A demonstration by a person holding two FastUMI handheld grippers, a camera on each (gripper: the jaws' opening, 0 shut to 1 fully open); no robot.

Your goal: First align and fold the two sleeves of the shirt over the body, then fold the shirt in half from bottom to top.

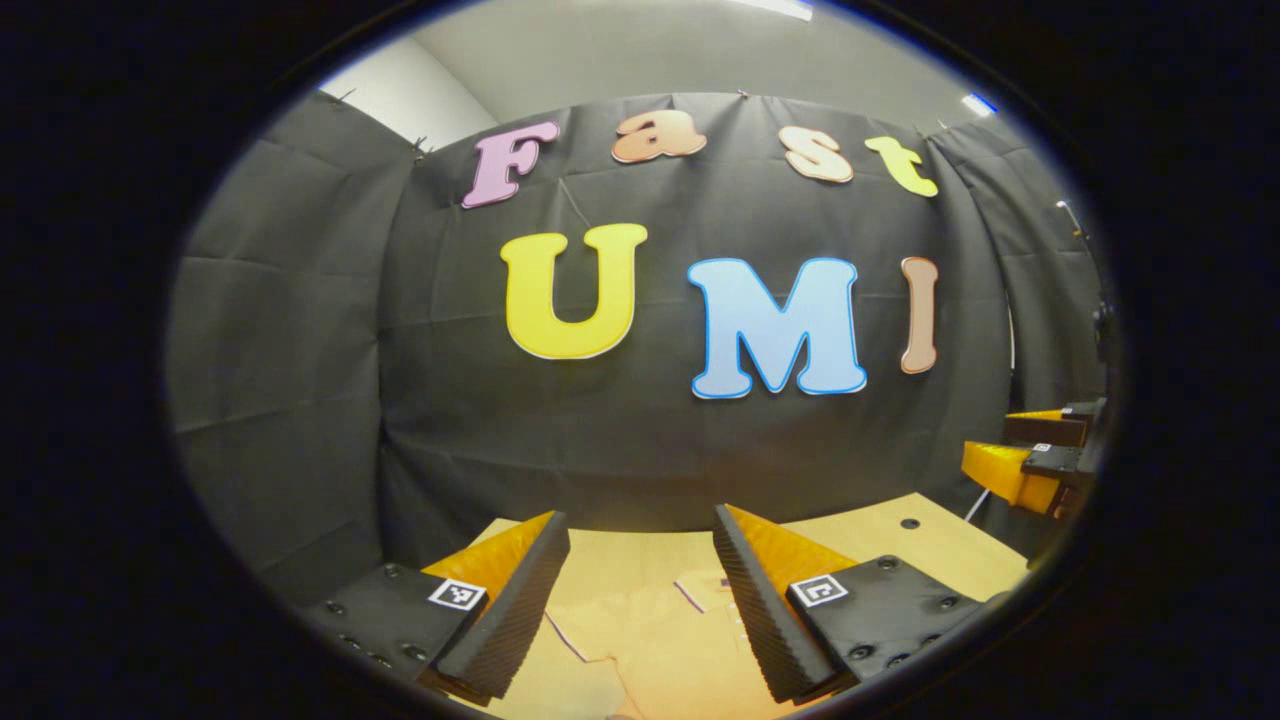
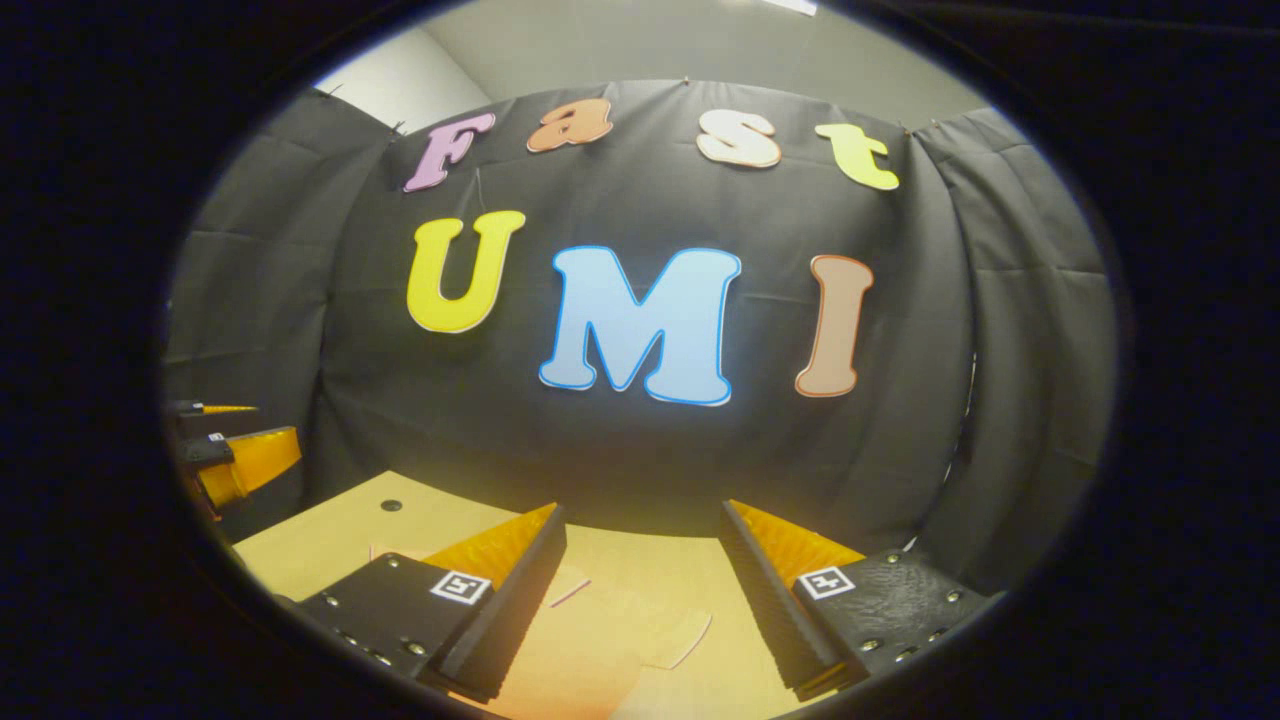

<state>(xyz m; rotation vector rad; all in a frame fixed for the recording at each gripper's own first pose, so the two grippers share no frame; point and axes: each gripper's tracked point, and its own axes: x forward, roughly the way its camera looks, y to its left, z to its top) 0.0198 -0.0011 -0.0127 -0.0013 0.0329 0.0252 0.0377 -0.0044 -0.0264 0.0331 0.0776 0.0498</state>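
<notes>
A pale yellow shirt (image 1: 655, 640) lies flat on the wooden table (image 1: 930, 545), its collar and seams seen between and below the fingers in the left gripper view. My left gripper (image 1: 640, 525) hovers open above it, holding nothing. In the right gripper view the same shirt (image 2: 640, 630) shows a sleeve edge low in the frame. My right gripper (image 2: 640, 515) is open too, raised over the cloth. The right gripper (image 1: 1035, 450) appears at the far right of the left gripper view, and the left gripper (image 2: 235, 445) at the far left of the right gripper view.
The black booth wall (image 1: 640, 440) rises just behind the table's far edge. A small dark hole (image 1: 909, 523) marks the tabletop near its far right corner; the same hole (image 2: 391, 505) sits far left in the right gripper view.
</notes>
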